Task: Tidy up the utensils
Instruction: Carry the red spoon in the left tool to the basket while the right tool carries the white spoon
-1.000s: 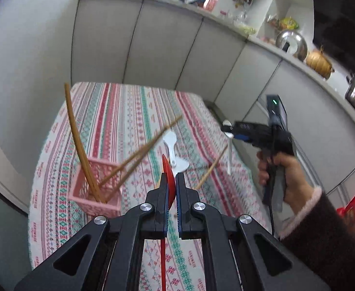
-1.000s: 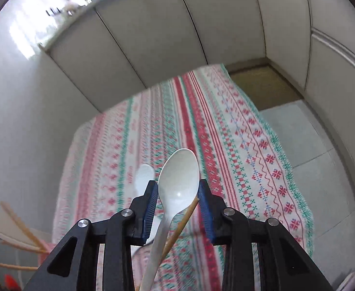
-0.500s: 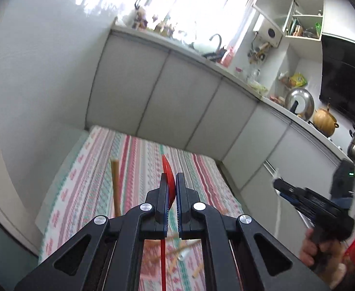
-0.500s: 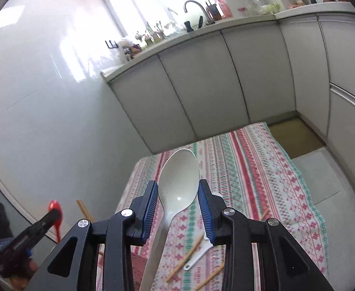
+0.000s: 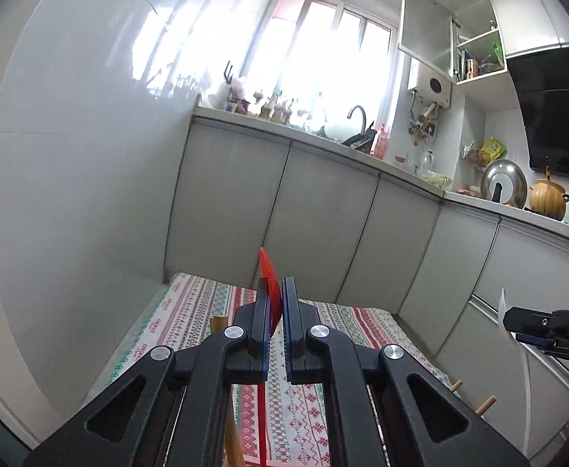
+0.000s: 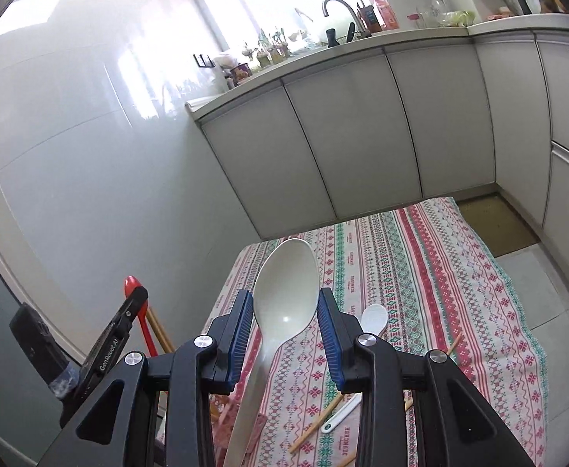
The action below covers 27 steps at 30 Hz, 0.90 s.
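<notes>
Fingers (image 6: 241,323) grip white spoon (image 6: 284,288); small spoon (image 6: 374,317) (right view only).

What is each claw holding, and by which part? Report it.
Left claw grips the red spoon by its bowl. Right claw clamps the white spoon across its bowl.

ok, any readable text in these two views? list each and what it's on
"GenRobot.AI" – side of the left gripper, seen from the right wrist view.
"HANDMADE" – printed on the handle of the small white spoon lying on the tablecloth.
"HANDMADE" – repeated along stripes of the tablecloth, readable only where largest.
Packets, bottles and appliance labels on the counter: too small to read.
</notes>
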Each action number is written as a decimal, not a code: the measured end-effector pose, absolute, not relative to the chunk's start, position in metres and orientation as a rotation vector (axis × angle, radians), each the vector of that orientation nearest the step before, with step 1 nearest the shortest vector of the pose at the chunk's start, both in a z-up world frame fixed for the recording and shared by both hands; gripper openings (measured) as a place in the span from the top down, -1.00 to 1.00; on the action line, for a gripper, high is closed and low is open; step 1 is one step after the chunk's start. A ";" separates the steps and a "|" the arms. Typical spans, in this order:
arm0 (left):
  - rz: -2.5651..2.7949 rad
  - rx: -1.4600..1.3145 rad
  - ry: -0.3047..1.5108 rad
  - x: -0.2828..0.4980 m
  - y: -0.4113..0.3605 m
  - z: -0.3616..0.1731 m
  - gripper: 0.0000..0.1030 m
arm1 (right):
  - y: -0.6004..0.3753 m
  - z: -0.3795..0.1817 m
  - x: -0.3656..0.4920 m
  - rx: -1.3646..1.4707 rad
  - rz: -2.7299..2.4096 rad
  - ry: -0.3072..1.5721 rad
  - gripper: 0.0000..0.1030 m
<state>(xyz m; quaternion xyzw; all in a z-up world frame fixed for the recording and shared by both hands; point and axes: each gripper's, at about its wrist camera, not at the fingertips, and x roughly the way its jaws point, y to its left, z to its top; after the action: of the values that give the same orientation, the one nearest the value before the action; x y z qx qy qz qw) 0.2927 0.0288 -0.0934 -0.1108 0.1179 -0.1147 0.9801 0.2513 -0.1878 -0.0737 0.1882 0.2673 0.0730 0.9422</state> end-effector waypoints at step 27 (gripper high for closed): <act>-0.259 -0.194 0.383 0.252 0.026 -0.111 0.00 | -0.184 -0.058 0.230 0.379 0.150 0.507 0.33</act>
<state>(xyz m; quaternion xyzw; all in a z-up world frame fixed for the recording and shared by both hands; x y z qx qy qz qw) 0.2517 0.0258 -0.1105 -0.0958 0.1894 -0.1280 0.9688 0.2299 -0.1840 -0.0579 0.1859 0.2490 0.0738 0.9476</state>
